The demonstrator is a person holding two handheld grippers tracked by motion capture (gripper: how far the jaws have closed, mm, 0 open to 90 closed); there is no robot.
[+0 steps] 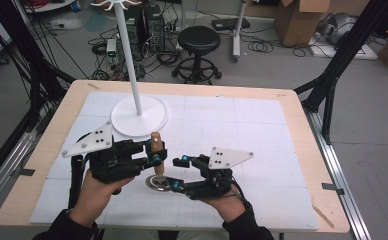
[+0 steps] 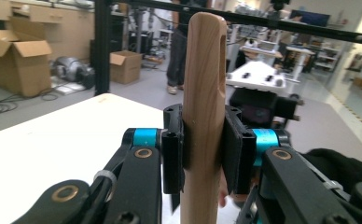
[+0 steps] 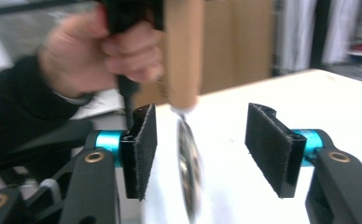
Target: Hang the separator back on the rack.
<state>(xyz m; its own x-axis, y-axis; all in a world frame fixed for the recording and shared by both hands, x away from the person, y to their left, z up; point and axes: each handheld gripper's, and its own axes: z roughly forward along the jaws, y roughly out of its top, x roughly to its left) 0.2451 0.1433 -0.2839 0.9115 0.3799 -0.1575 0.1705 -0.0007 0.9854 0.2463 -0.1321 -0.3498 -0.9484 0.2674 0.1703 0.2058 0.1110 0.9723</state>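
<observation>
**Cutter held upright near the front edge, right jaws apart around its wheel**

Cutter (image 1: 157,160), a wooden handle over a metal wheel (image 1: 157,183), stands upright near the middle of the table's (image 1: 292,107) front half. We hold its handle (image 2: 203,93) in the left gripper (image 1: 155,151), both pads clamped flat against the wood about halfway up, so the rounded top rises clear above the jaws. In the left gripper view the handle runs straight up between the pads, with a slot near its top.

Our right gripper (image 1: 178,172) comes in from the other side at the wheel's level. Its jaws stand apart, neither pad pressing on anything; in the right gripper view the wheel (image 3: 188,163) sits edge-on between the pads, nearer the left one, with a clear gap to the right one. That view is blurred, so we cannot tell whether the left pad touches the wheel.

A white stand (image 1: 138,117) with a tall pole sits just behind the cutter, its round base near the left gripper's tips. To the right and behind the right gripper the white mat lies open as far as the table's wooden border. The front edge is close below both hands, and our sleeves cross it. The left edge is well apart from the left gripper's plate.
</observation>
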